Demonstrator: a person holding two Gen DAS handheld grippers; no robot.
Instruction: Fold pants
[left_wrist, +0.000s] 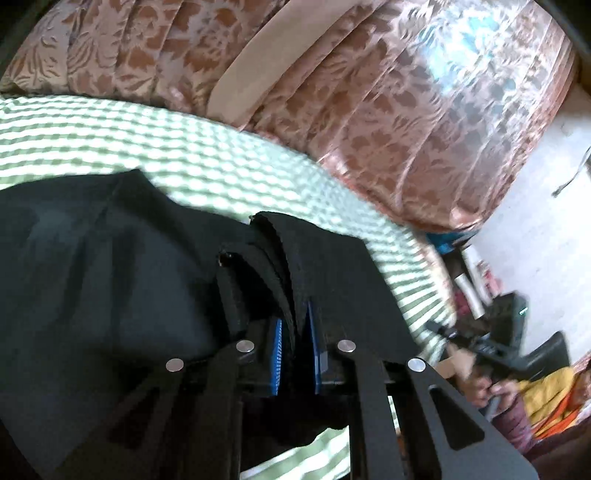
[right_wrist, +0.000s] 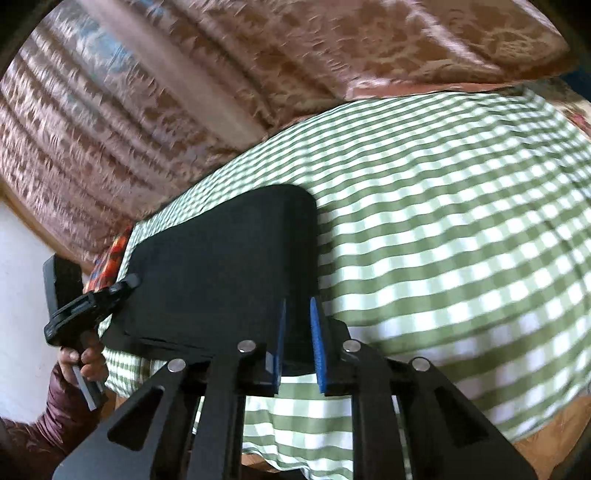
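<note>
Black pants (left_wrist: 110, 277) lie on a green-and-white checked cloth (left_wrist: 184, 147). In the left wrist view my left gripper (left_wrist: 297, 332) is shut on a bunched edge of the pants between its blue pads (left_wrist: 276, 354). In the right wrist view the pants (right_wrist: 221, 266) show as a folded black slab on the checked cloth (right_wrist: 443, 221). My right gripper (right_wrist: 297, 332) is shut on the near edge of that slab, blue pads (right_wrist: 317, 339) either side of the fabric. The left gripper (right_wrist: 88, 306) shows at the slab's left end, held by a hand.
Pink floral curtains (left_wrist: 369, 129) hang behind the checked surface. A white wall (right_wrist: 22, 295) is at the left. The right gripper and the hand holding it (left_wrist: 491, 362) show at lower right in the left wrist view, beside yellow and orange cloth (left_wrist: 546, 395).
</note>
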